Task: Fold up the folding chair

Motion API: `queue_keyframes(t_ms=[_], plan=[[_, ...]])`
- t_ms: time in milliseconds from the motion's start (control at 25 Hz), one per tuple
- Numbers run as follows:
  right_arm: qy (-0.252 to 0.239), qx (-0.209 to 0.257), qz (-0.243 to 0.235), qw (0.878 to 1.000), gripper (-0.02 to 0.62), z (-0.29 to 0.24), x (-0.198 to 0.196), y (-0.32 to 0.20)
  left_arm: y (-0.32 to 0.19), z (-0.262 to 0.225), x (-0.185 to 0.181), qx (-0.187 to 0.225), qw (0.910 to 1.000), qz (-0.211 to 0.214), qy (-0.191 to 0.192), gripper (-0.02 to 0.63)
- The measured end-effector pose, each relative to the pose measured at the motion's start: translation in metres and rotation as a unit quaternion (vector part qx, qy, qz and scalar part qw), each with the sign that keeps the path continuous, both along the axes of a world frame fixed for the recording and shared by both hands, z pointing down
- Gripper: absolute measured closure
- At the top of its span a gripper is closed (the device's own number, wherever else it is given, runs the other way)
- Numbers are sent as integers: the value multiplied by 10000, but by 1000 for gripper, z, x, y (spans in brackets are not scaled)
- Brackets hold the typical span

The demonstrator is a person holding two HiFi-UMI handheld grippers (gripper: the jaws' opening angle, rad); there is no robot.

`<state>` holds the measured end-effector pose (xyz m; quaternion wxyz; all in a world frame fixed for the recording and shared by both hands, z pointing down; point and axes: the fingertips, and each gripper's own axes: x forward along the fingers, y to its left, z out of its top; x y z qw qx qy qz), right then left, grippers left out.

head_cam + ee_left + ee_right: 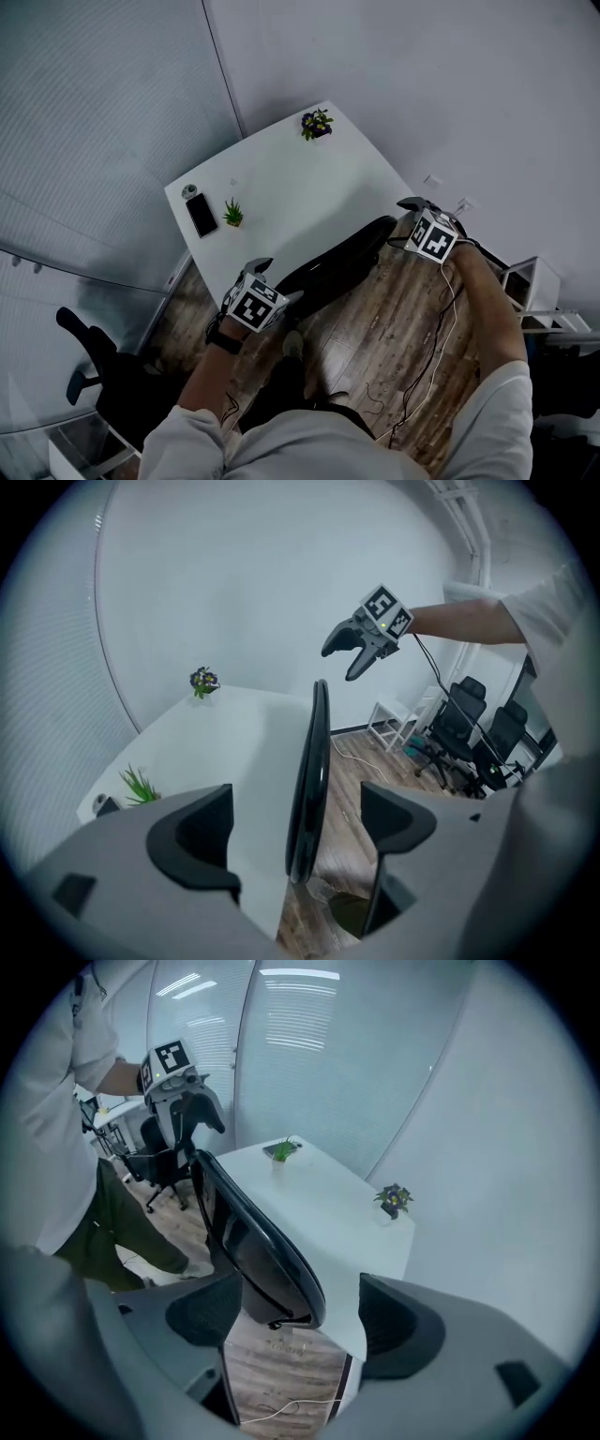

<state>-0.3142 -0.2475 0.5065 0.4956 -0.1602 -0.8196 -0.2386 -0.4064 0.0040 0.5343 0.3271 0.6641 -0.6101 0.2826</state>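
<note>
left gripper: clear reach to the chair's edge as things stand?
Likely yes. The left gripper is open, and the edge of the chair sits in line between the jaws, untouched, with nothing in front; the table stands just beside it.

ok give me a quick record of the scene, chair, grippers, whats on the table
chair: black, folded flat, standing on edge beside the table
left gripper: open, above the chair's left end in the head view, not gripping
right gripper: open, above the chair's right end, not gripping
table: white; holds phone, plant, flowers
floor: wood, cable lying on it
</note>
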Motion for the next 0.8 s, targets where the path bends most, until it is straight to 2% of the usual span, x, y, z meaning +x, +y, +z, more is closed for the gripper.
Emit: queue_keyframes(t_ms=[160, 320, 400, 480, 520, 640, 800], plan=[[-351, 12, 194, 9992, 204, -19, 15, 12, 15, -17, 5, 318, 9992, -193, -129, 183], [-718, -22, 474, 9963, 206, -35, 34, 24, 28, -39, 17, 681, 9966, -382, -243, 244], [-963, -9, 606, 9935, 209, -46, 45, 32, 37, -46, 23, 762, 9955, -442, -349, 252], [-1294, 68, 713, 9890, 319, -59, 55, 40, 46, -52, 30, 855, 9940, -509, -457, 266], [-1444, 102, 761, 9865, 341, -64, 61, 44, 50, -55, 35, 893, 9933, -539, -495, 273], [-1757, 95, 907, 9802, 341, -76, 80, 59, 60, -65, 49, 1053, 9906, -633, -599, 287], [-2165, 24, 1098, 9701, 350, -95, 100, 83, 73, -83, 62, 1459, 9817, -847, -880, 359]])
